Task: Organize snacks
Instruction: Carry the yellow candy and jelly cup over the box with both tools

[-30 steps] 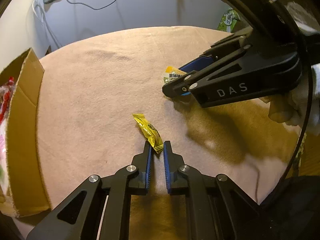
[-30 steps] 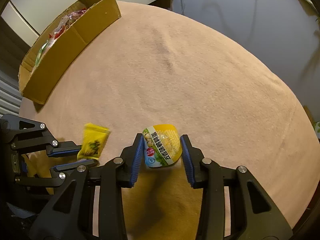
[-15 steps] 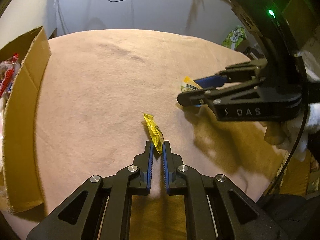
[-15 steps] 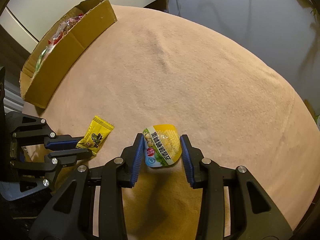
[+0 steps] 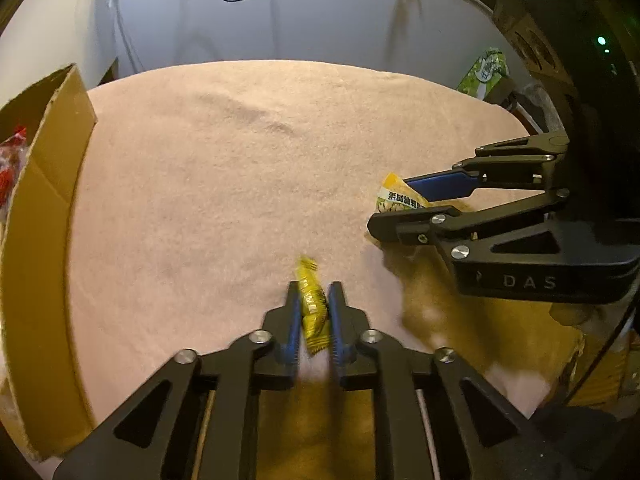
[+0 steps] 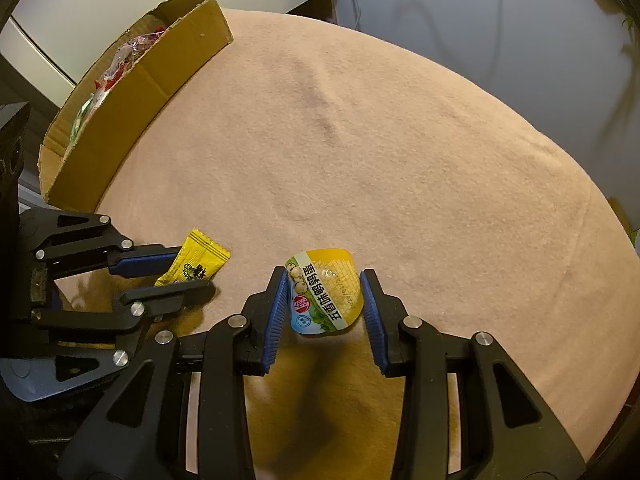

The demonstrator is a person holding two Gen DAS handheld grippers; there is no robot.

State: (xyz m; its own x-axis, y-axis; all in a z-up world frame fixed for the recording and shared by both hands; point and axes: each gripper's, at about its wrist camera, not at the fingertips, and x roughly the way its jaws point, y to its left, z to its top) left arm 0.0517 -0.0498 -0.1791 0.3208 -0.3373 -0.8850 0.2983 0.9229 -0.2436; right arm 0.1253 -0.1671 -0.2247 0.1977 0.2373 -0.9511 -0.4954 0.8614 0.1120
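My left gripper [image 5: 313,294] is shut on a small yellow candy packet [image 5: 311,308], held just above the pink cloth; it also shows in the right wrist view [image 6: 196,264]. My right gripper [image 6: 324,280] is shut on a yellow, green and blue round-topped snack pouch [image 6: 325,294], which also shows in the left wrist view [image 5: 394,199]. The left gripper appears at the lower left of the right wrist view [image 6: 176,270], and the right gripper at the right of the left wrist view [image 5: 388,206].
An open cardboard box [image 6: 132,92] holding several snacks stands at the table's left edge; it also shows in the left wrist view [image 5: 40,208]. A pink cloth [image 6: 380,152] covers the round table. A green packet [image 5: 482,74] sits beyond the far right edge.
The yellow candy packet now sits deeper between my left fingers, which have spread a little around it. The left gripper has swung left toward the box. The right gripper keeps holding its pouch.
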